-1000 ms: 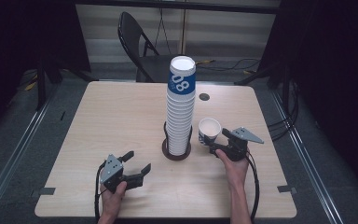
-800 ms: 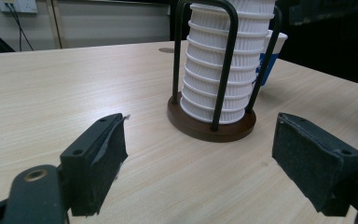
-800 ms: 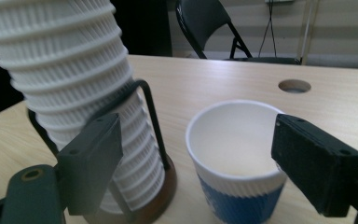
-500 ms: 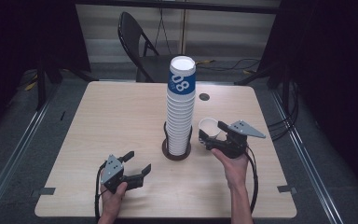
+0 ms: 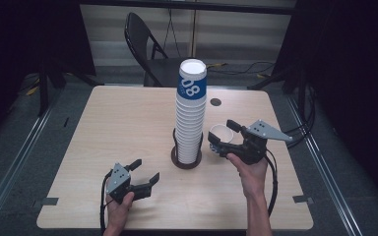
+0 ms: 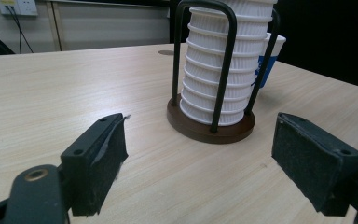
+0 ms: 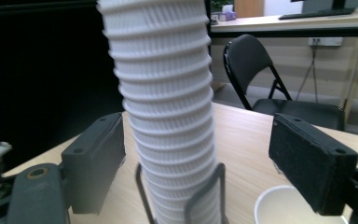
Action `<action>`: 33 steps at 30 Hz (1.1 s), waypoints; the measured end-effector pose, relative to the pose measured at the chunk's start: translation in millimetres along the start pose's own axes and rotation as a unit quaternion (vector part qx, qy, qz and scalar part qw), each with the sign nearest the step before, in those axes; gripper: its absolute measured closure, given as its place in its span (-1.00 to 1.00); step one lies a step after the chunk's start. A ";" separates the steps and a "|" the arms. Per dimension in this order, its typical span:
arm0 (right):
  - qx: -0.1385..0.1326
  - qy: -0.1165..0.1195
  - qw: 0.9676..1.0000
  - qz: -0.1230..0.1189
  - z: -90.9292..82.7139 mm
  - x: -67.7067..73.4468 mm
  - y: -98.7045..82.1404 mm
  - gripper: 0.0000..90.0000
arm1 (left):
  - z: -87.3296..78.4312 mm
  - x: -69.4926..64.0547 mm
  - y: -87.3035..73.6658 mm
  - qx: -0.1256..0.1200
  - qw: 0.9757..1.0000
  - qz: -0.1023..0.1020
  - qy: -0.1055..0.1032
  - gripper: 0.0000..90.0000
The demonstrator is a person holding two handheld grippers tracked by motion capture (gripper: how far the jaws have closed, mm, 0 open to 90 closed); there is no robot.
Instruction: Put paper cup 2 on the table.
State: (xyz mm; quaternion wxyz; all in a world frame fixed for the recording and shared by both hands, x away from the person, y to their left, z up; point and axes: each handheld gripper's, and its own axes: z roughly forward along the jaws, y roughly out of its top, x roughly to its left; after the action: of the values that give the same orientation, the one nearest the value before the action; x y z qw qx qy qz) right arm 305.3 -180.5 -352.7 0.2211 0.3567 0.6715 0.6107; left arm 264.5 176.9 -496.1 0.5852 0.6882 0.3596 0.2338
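Right gripper [image 5: 220,139], jaws just closing around a loose paper cup [image 5: 218,132] beside the cup stack [image 5: 191,115]; left gripper [image 5: 146,173] wide open, empty, near the table's [image 5: 118,123] front edge.

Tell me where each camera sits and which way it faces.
High view: above the table's near side, looking forward and down; both forearms, left gripper and right gripper show.
Left gripper view: low over the table, facing the cup stack in its holder between its own open jaws.
Right gripper view: raised, facing the stack, a chair behind; a loose cup sits below its jaws.
All share the stack.
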 end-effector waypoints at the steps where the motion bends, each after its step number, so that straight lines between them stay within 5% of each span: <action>1: 0.000 0.003 1.000 -0.001 -0.9 0.9 2.3 -0.60 | -0.3 0.7 -0.1 -0.002 1.000 -0.002 0.000 -0.61; 18: -0.023 0.051 0.998 -0.028 -2.3 18.4 46.4 -0.66 | 1.1 -2.7 0.4 0.005 1.000 0.020 0.000 -0.61; 33: -0.044 0.062 0.996 -0.047 13.8 26.3 80.9 -0.70 | -0.4 -1.1 -0.3 -0.003 1.000 0.008 0.000 -0.61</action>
State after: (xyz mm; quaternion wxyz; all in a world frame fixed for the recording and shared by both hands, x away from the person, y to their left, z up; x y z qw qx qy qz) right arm 315.2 -151.7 -272.1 0.2230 0.2763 0.6721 0.6497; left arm 263.4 176.3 -496.2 0.5854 0.6893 0.3533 0.2392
